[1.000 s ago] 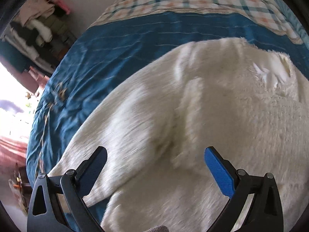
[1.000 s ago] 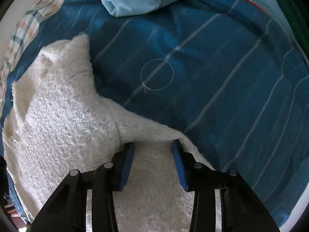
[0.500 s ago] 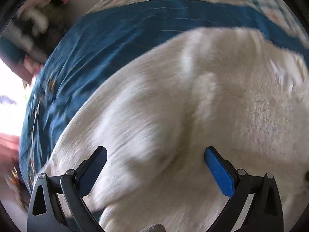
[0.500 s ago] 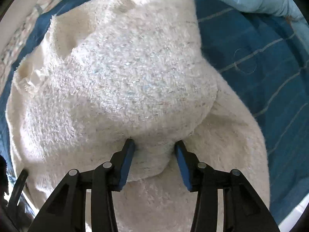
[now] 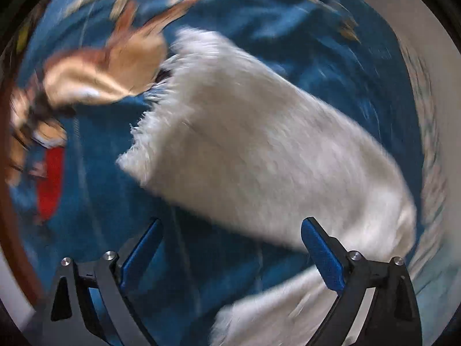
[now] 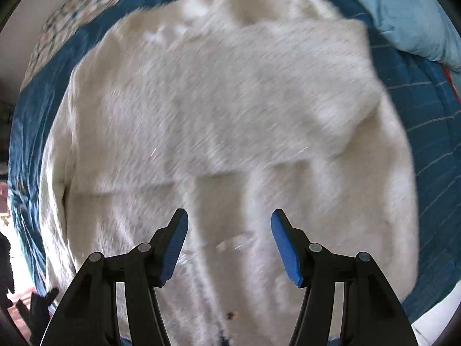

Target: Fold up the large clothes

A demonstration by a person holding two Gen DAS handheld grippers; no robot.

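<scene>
- While both views are smeared by motion blur, the left tool (image 5: 230, 248) shows its two blue-padded fingers (image 5: 322, 259) spread wide, with nothing between them.
- Between and under those fingers lies dark blue bedspread (image 5: 95, 190); the right-hand finger overlaps the lower edge of the white fluffy garment (image 5: 259, 150) in the picture, though whether it touches the fabric cannot be told.
- From the left wrist view, the garment runs as a long pale strip from the upper middle down to the lower right, with a fringed edge on its left side and another white fold at the bottom of the frame.
- Up and to the left of the garment, just beside its fringed edge, is an orange-tan pattern or object (image 5: 109, 66) on the bed, too blurred to identify, and a red patch (image 5: 50, 184) sits near the left edge.
- The right tool (image 6: 229, 248) also has its fingers (image 6: 175, 245) apart, moderately spread, holding nothing; only the garment's surface is seen in the gap.
- From the right wrist view, the white fluffy garment (image 6: 224, 109) fills most of the frame, spread over the bed, with a layer folded across its upper part and a straight edge crossing just above the fingertips.
- Around the garment the bedspread (image 6: 426, 150) shows thin pale stripes.
- A light blue pillow or quilt (image 6: 403, 11) lies at the upper right, close to the garment's far corner.
- A checked cloth (image 6: 72, 26) edges the bed at the upper left, with a pale wall beyond it.
</scene>
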